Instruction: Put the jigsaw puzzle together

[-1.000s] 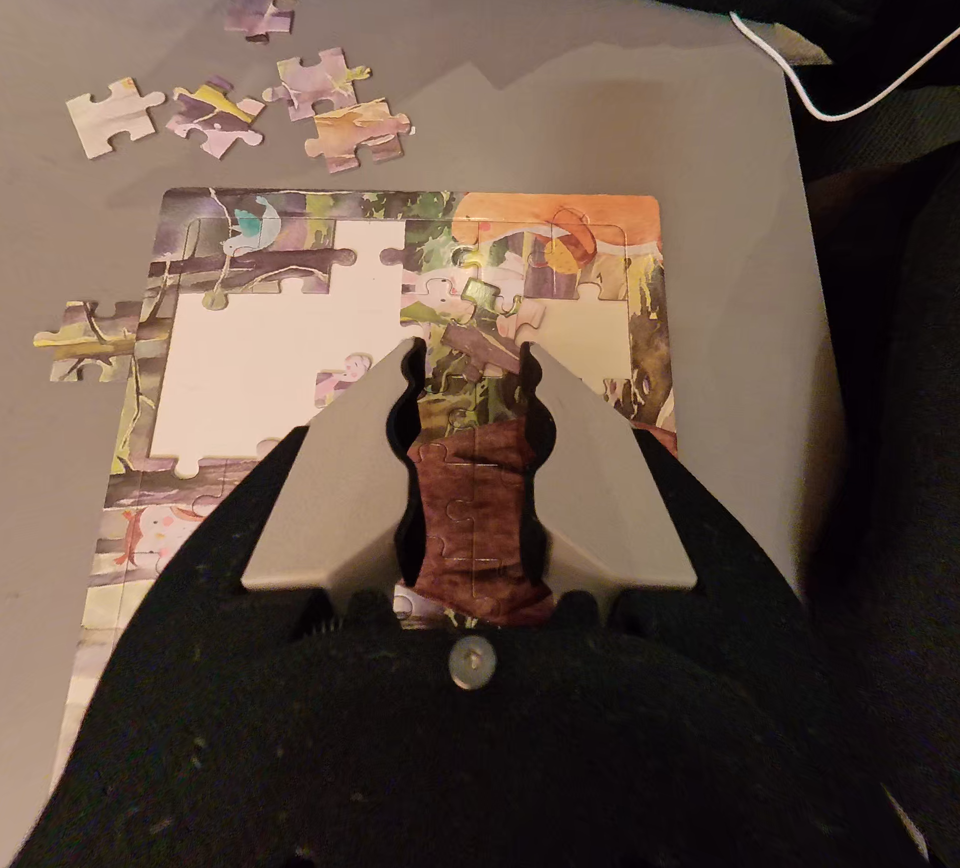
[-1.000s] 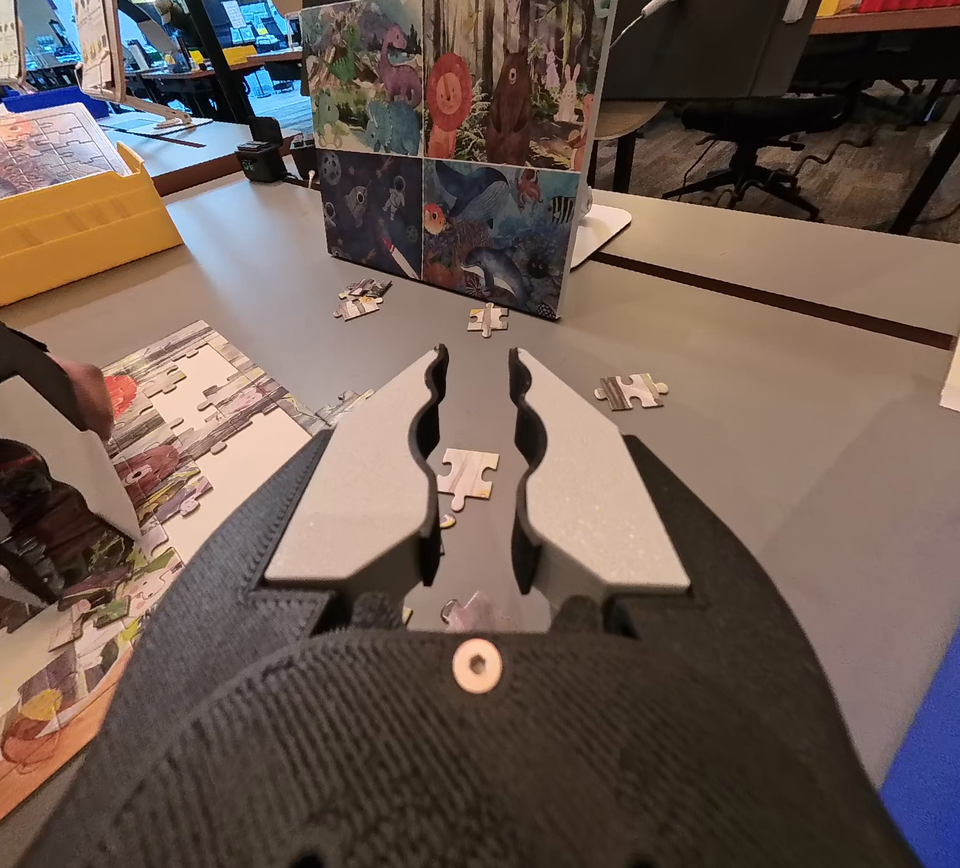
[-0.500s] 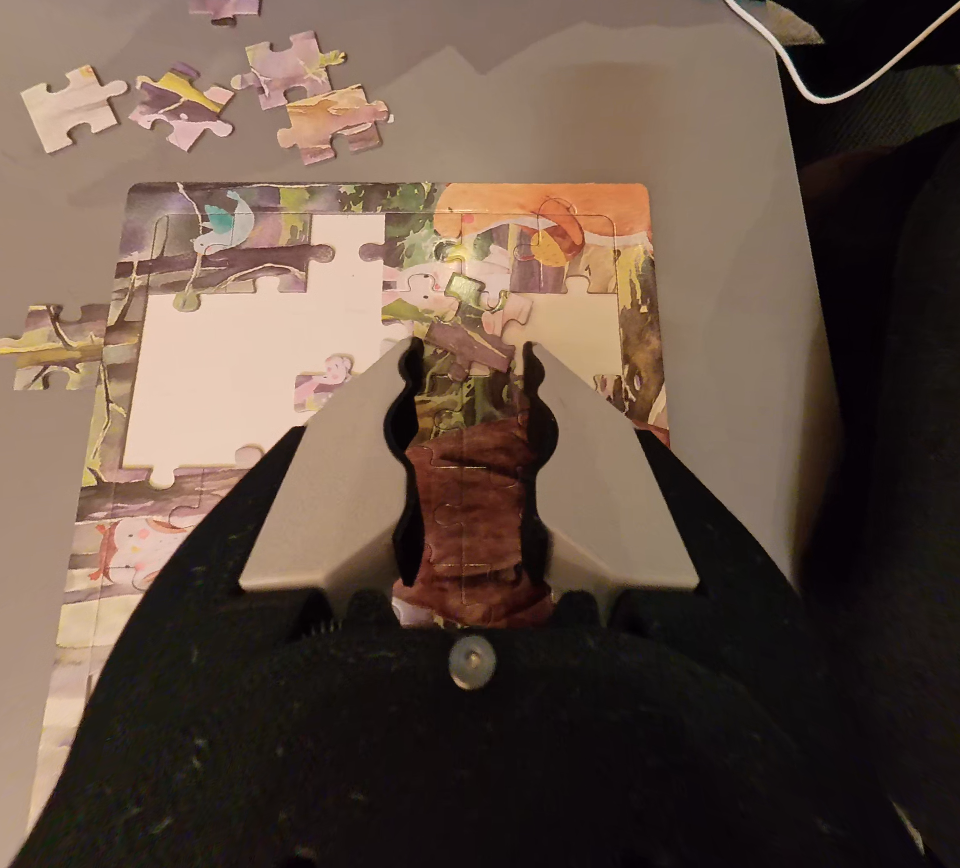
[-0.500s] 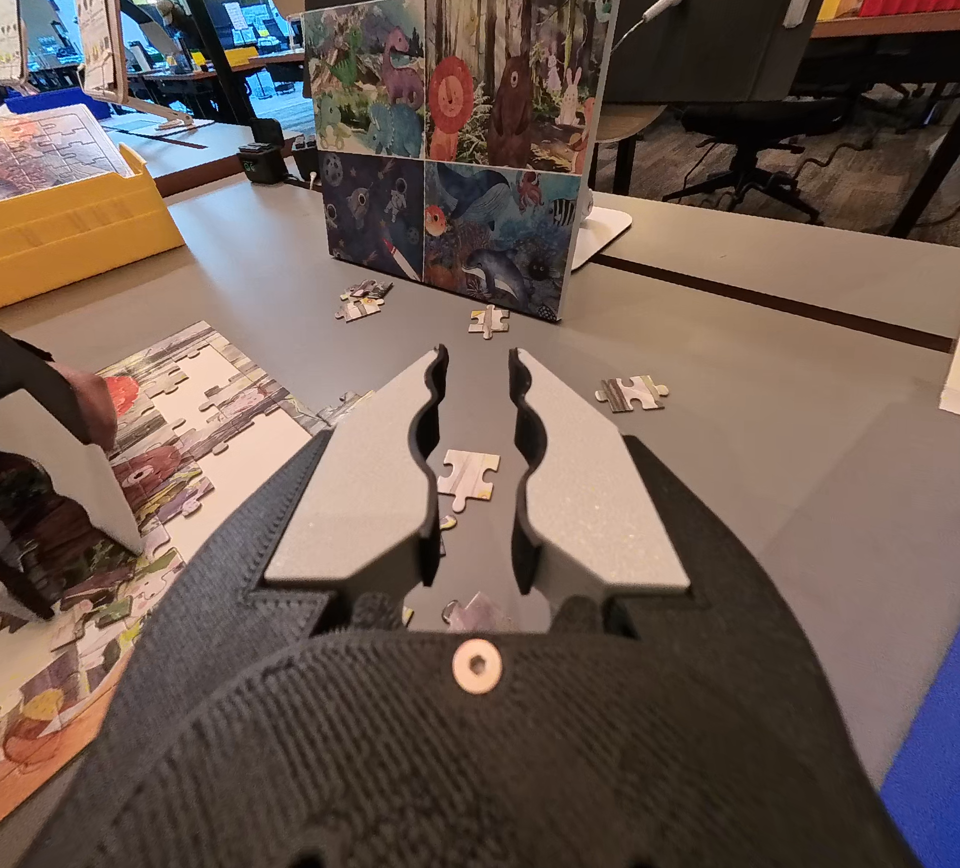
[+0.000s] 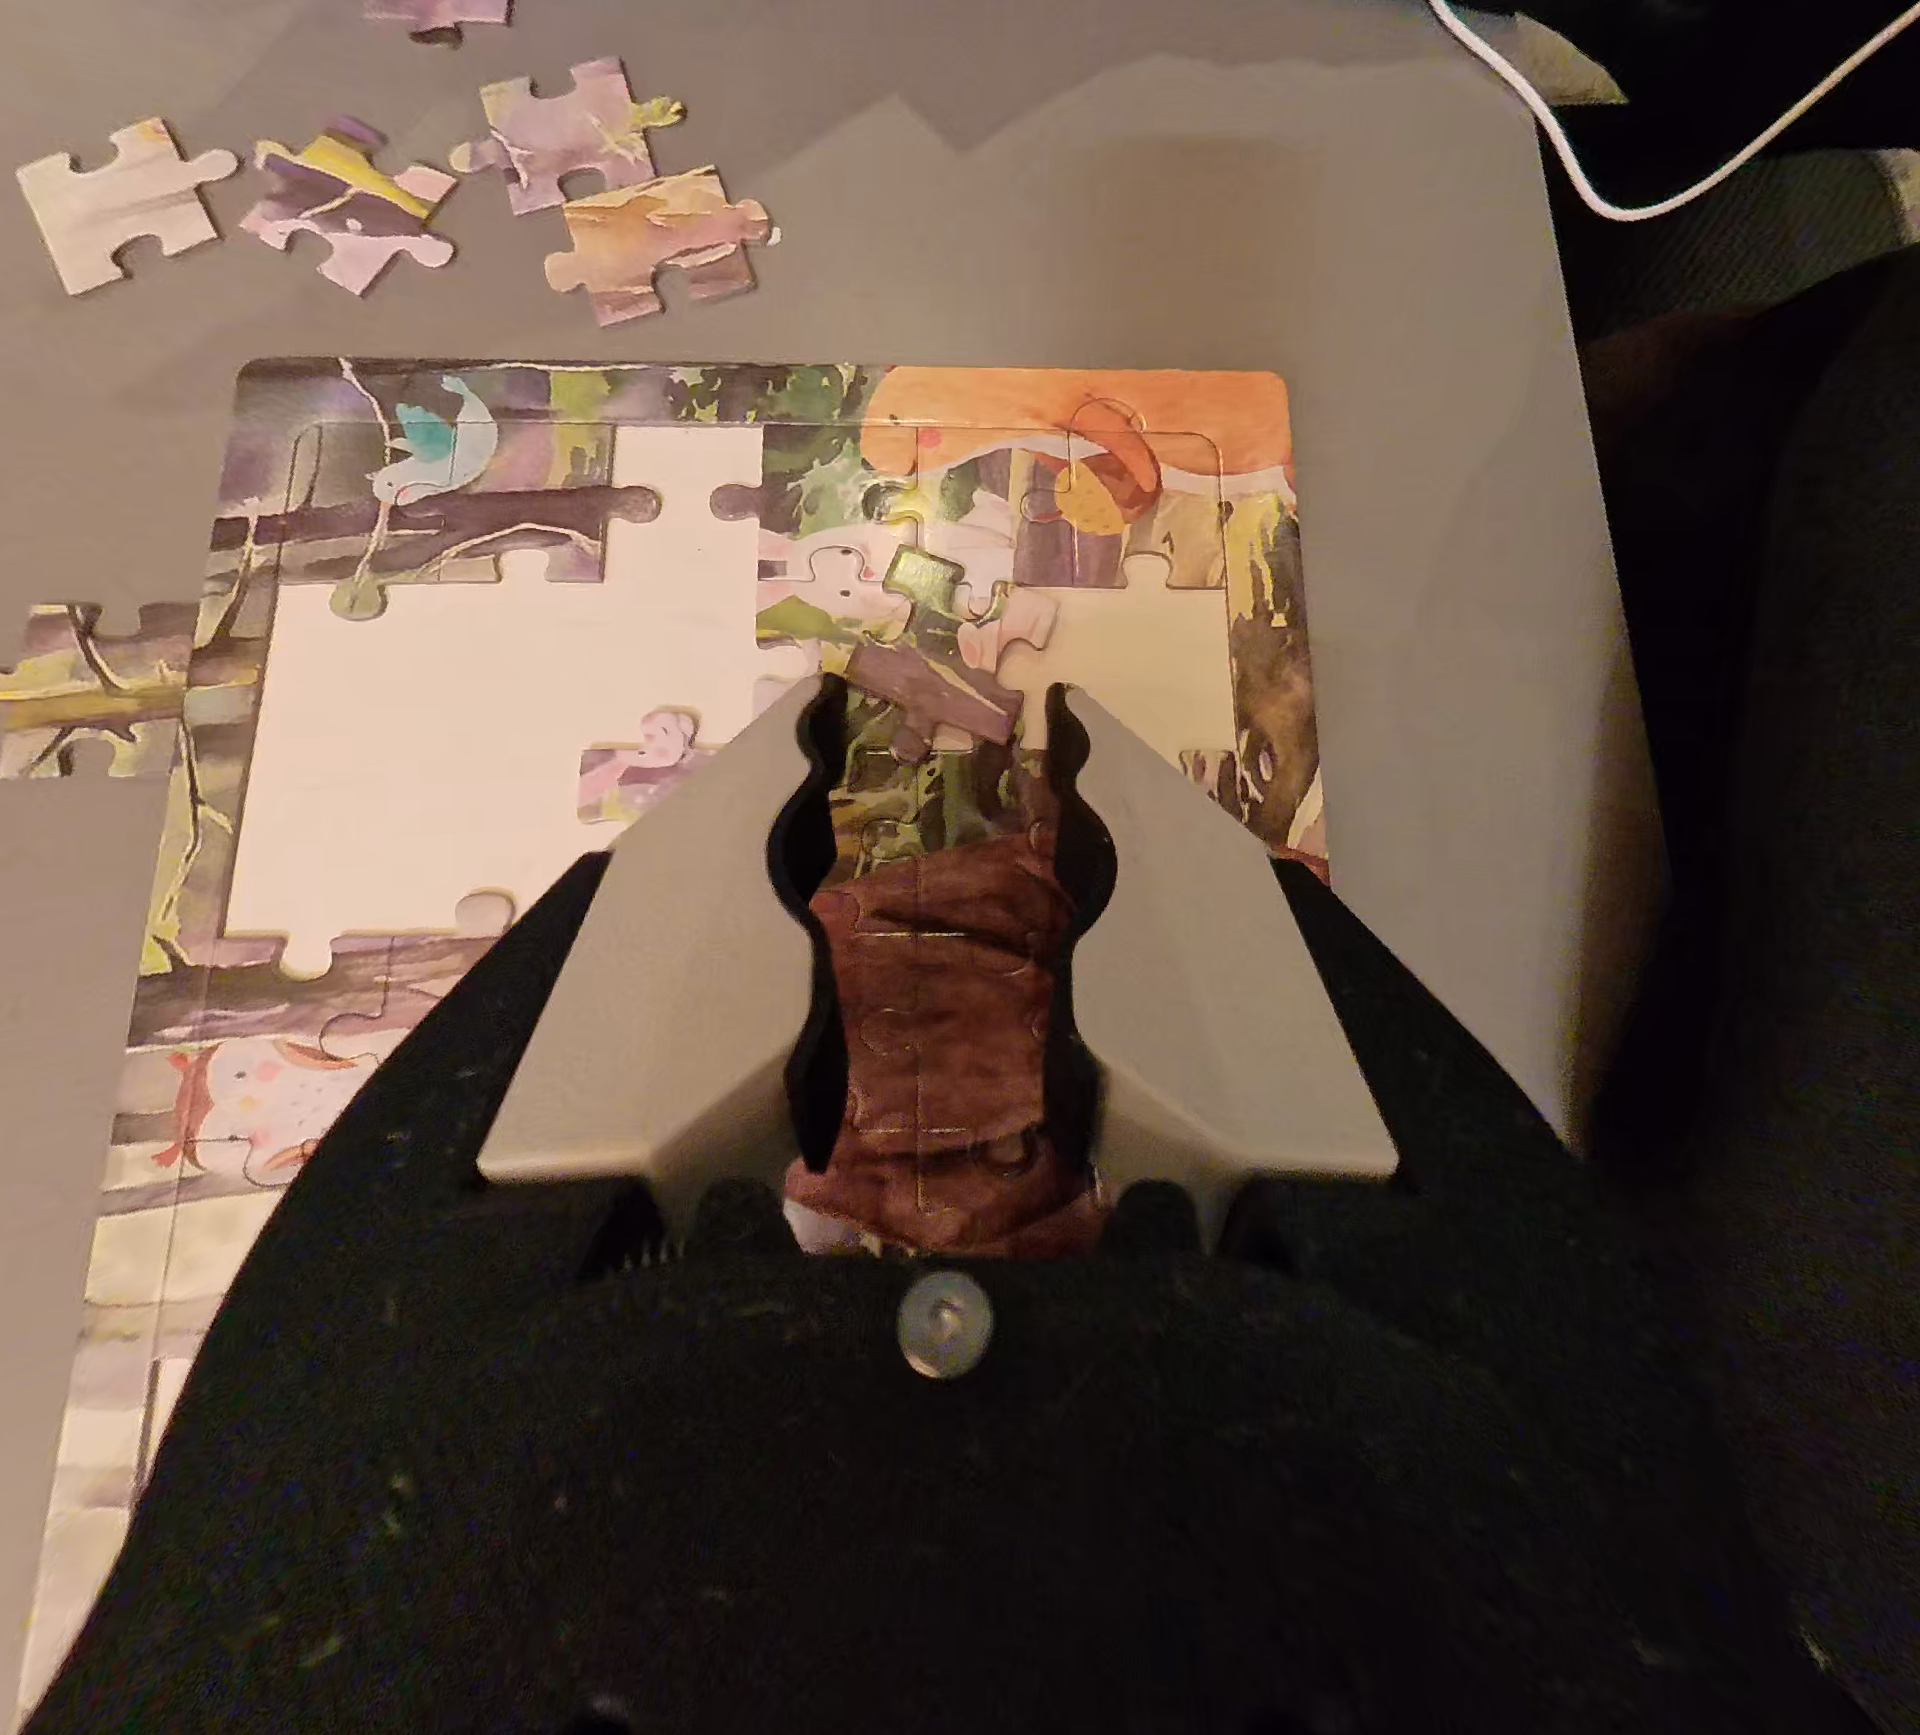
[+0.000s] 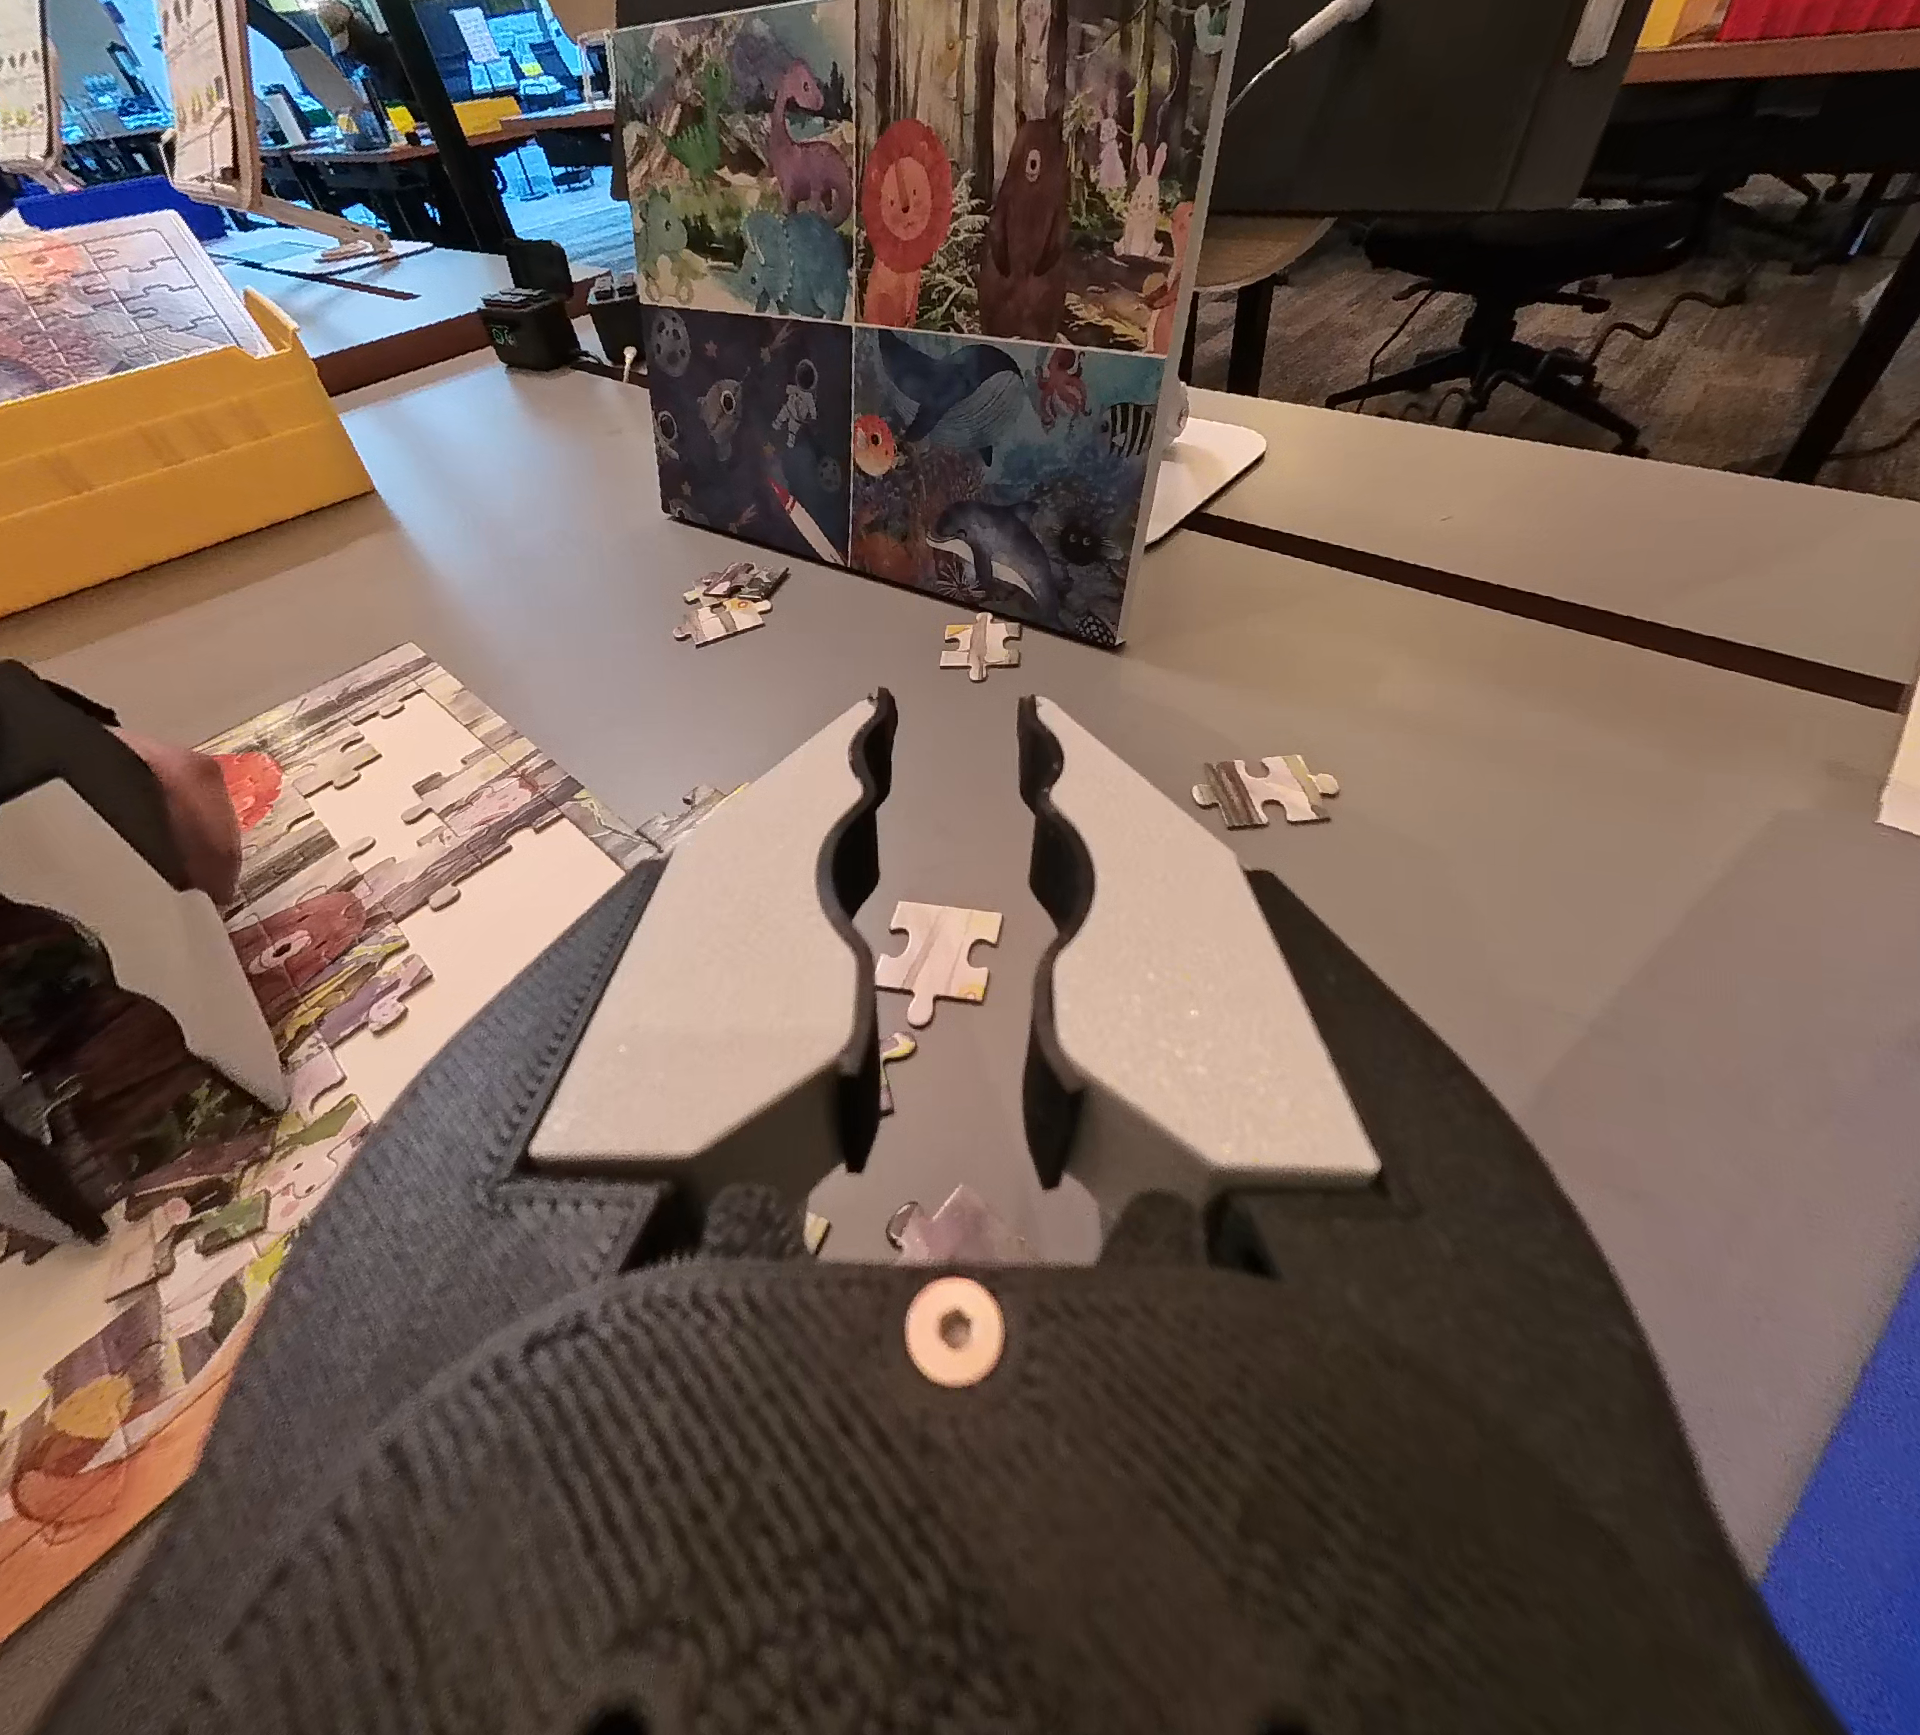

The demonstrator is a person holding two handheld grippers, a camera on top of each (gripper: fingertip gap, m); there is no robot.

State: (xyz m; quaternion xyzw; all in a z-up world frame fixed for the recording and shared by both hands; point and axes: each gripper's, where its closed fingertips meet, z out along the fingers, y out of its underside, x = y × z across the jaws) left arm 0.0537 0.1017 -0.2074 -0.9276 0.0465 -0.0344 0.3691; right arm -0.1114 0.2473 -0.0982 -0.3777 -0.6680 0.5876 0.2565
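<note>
The left gripper (image 5: 935, 698) hangs over the near right part of the puzzle board (image 5: 1262, 646), its jaws parted with nothing between them; through the gap shows the brown patch of joined pieces, and just past the tips a dark brown piece (image 5: 928, 691) lies askew on the picture, not seated; whether the tips touch it I cannot tell; beyond it a small green piece (image 5: 923, 577) also sits crooked; to the left spreads the bare white gap in the board (image 5: 468, 750), with one pink piece (image 5: 639, 766) lying in it; a loose piece (image 5: 94, 703) overlaps the board's left edge; farther off on the grey table (image 5: 1039, 231) lie five loose pieces (image 5: 655, 246) in a cluster; a white cable (image 5: 1662, 127) curves at the far right.

The right gripper (image 6: 951, 729) is held above the table beside the board, jaws likewise apart and empty; under them lies a pale piece (image 6: 940, 953); farther, a striped piece (image 6: 1262, 790) to the right, then another piece (image 6: 980, 644) and a small heap (image 6: 727, 599) before the upright picture panel (image 6: 914, 283); a yellow bin (image 6: 177, 459) stands far left.
</note>
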